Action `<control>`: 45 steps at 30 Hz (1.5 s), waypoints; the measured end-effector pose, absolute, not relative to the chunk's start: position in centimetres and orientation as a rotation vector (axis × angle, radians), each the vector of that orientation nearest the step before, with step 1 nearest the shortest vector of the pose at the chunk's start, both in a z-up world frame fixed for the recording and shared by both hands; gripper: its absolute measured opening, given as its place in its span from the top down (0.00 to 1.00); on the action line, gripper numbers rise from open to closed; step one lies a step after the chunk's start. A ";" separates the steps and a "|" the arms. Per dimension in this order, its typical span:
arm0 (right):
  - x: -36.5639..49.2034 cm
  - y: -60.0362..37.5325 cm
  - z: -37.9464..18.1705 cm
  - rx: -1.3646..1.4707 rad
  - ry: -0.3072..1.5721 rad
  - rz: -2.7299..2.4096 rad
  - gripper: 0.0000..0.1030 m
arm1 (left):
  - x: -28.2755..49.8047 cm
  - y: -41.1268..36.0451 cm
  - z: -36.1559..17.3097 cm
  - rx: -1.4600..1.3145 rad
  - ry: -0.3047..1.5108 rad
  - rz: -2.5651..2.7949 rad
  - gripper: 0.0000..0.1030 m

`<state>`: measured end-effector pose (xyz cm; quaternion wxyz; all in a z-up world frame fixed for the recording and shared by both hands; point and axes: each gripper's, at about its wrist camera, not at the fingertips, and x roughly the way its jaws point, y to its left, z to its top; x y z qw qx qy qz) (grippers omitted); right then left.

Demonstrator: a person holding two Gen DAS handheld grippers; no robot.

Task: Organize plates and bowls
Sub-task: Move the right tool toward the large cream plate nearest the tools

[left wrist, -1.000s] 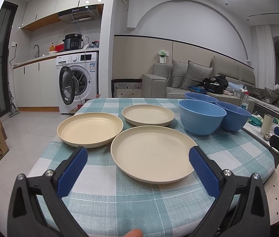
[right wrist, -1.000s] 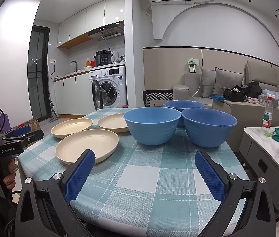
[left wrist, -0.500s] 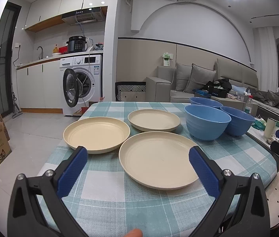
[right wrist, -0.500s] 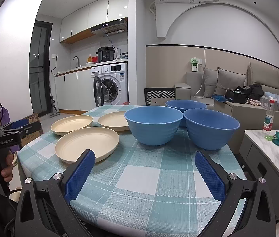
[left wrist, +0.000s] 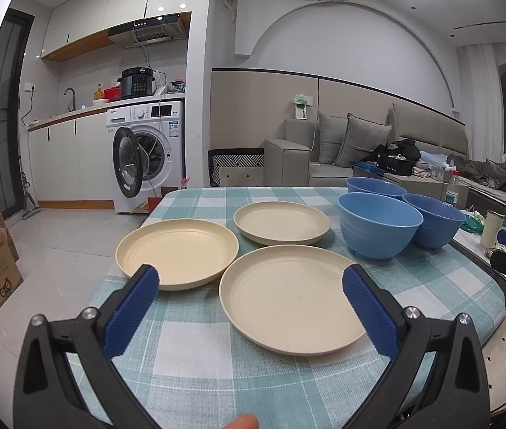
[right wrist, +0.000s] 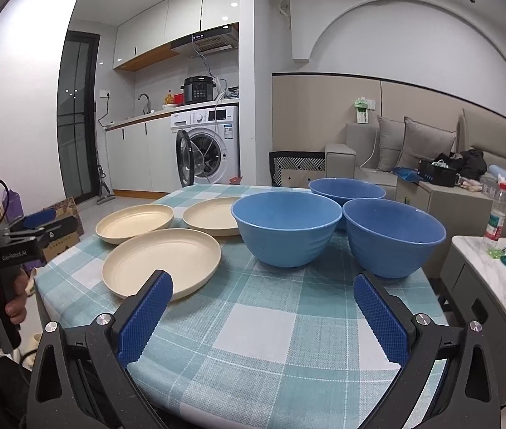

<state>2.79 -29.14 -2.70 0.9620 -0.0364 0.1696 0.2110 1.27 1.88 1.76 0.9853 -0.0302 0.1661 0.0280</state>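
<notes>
Three cream plates lie on the checked tablecloth: a near plate (left wrist: 290, 296) (right wrist: 161, 261), a left plate (left wrist: 177, 248) (right wrist: 134, 221) and a far plate (left wrist: 281, 221) (right wrist: 211, 214). Three blue bowls stand to their right: a front bowl (left wrist: 379, 223) (right wrist: 286, 228), a right bowl (left wrist: 433, 223) (right wrist: 394, 237) and a back bowl (left wrist: 376, 187) (right wrist: 345, 186). My left gripper (left wrist: 251, 304) is open and empty, hovering before the near plate. My right gripper (right wrist: 261, 316) is open and empty, short of the front and right bowls.
The table (left wrist: 217, 364) ends close below both grippers. A side cabinet (right wrist: 492, 275) with a bottle and cup stands right of the table. A washing machine (left wrist: 145, 157) with its door open and a sofa (left wrist: 342, 150) lie beyond.
Both grippers have drifted slightly back and up from the table, so the plates and bowls sit a little farther and lower in view. Jaws stay open.
</notes>
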 end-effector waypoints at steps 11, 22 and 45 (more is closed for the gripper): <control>5.1 -29.0 -0.8 -0.030 0.391 0.464 0.00 | 2.6 3.6 2.7 -0.085 0.343 0.070 0.00; 6.3 -27.1 1.6 -0.091 0.359 0.498 0.00 | 4.0 4.9 4.0 -0.075 0.350 0.099 0.00; 11.0 -25.2 3.5 -0.043 0.396 0.572 0.00 | 6.4 7.0 5.1 -0.060 0.368 0.164 0.00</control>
